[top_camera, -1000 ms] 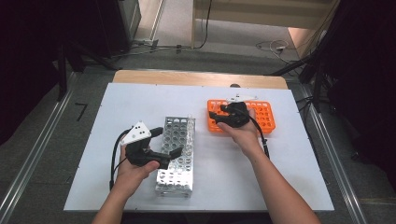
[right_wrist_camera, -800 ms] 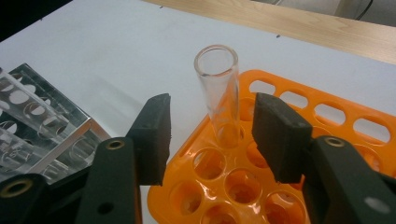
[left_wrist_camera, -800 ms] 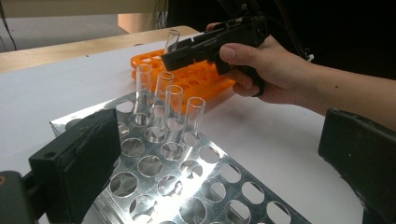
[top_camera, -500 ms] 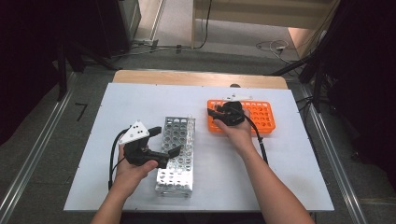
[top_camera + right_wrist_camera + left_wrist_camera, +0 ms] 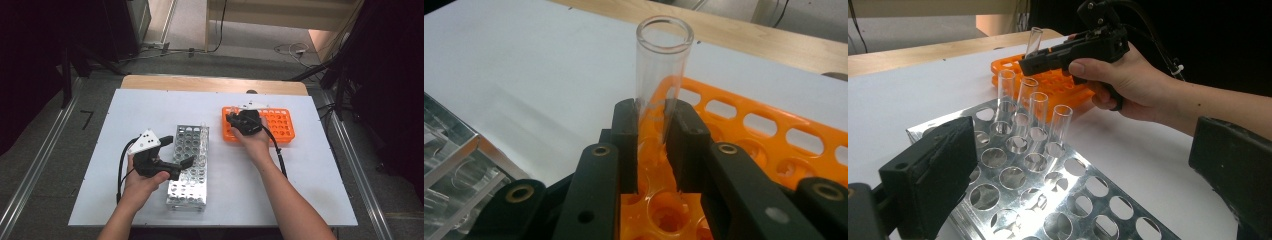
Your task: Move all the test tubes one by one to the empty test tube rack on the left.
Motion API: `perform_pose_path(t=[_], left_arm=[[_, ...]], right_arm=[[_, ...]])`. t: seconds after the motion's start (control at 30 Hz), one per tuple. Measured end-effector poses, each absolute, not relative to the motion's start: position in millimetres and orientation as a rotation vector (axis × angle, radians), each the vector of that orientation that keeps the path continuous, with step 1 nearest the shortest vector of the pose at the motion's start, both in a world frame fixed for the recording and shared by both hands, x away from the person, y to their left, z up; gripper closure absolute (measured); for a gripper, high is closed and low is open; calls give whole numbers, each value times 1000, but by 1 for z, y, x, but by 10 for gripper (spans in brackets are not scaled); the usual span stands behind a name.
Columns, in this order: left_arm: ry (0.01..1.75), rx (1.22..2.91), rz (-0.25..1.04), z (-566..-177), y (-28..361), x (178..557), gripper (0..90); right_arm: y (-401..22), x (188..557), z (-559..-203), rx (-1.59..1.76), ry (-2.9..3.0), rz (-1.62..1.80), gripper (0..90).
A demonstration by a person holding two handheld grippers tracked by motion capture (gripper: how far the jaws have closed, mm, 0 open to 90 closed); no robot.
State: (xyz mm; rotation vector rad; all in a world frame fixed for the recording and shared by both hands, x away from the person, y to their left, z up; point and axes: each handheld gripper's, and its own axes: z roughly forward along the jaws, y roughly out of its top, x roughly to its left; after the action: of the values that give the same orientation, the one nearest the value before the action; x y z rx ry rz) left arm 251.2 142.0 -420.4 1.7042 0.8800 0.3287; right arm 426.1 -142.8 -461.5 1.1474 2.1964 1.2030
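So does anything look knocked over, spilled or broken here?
Nothing stands out. Four tubes stand upright in the metal rack, the orange rack sits flat, and the right gripper is shut on one intact tube. No spill shows on the table.

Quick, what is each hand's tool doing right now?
Left tool: open, holding nothing, over the metal rack.
Right tool: closed on a glass tube.

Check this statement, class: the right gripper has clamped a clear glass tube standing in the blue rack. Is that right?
Not quite: the rack is orange, not blue, as the right gripper view shows. The right gripper has indeed clamped the clear glass tube standing in it.
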Motion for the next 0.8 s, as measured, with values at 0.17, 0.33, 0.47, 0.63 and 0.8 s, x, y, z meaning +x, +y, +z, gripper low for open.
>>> perform_pose_path(t=[0.17, 0.33, 0.47, 0.63, 0.8], left_arm=[[882, 1711, 328, -421, 141, 252, 0], [883, 1711, 329, -422, 141, 252, 0], [880, 1712, 331, -421, 140, 252, 0], [876, 1714, 331, -421, 138, 252, 0], [865, 1716, 332, -420, 133, 252, 0]], right_arm=[[-145, 425, -456, 1130, 2183, 1230, 739], [-149, 423, -450, 1122, 2164, 1274, 740], [-153, 420, -442, 1110, 2156, 1303, 740], [-158, 413, -430, 1074, 2144, 1337, 740], [-162, 402, -418, 1031, 2159, 1354, 740]])
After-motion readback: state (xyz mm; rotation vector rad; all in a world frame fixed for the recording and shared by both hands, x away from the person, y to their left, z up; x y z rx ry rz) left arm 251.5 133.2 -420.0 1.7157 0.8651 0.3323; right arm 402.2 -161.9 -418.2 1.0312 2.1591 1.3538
